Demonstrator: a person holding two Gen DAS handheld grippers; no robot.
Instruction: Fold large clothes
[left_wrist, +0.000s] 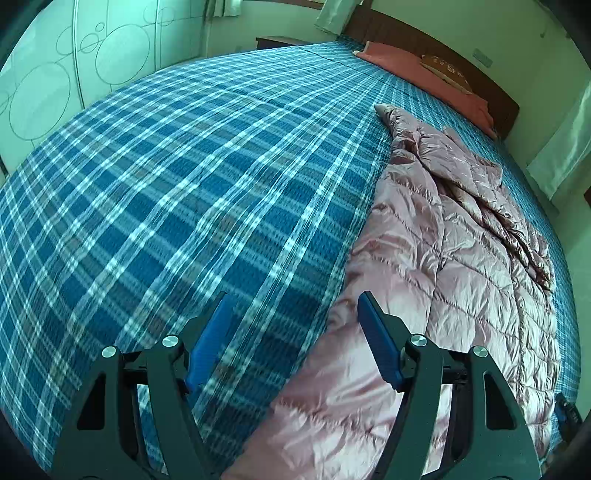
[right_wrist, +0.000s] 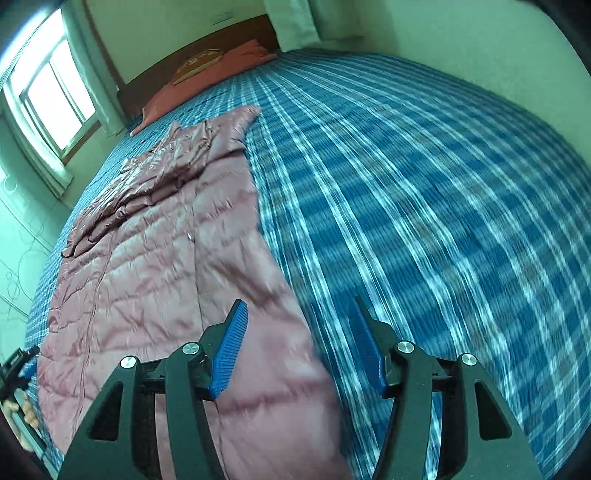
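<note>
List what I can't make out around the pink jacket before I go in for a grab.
- Near hem of the shiny pink quilted jacket: cut off by the bottom edge and the black tongs frame, both wrist views.
- Blue plaid bedsheet: motion-blurred, right wrist view.
- Sleeves: bunched folds hide their layout.
- Design on the orange-red pillow: too small.

I see a glossy, quilted pink coat (left_wrist: 443, 236) of crinkled satin-like cloth on matt woven plaid bedcover (left_wrist: 184, 177); at twelve o'clock, a dark wooden headboard (left_wrist: 424, 40); my grippers' ribbed blue pads (right_wrist: 229, 354) look matt plastic.
</note>
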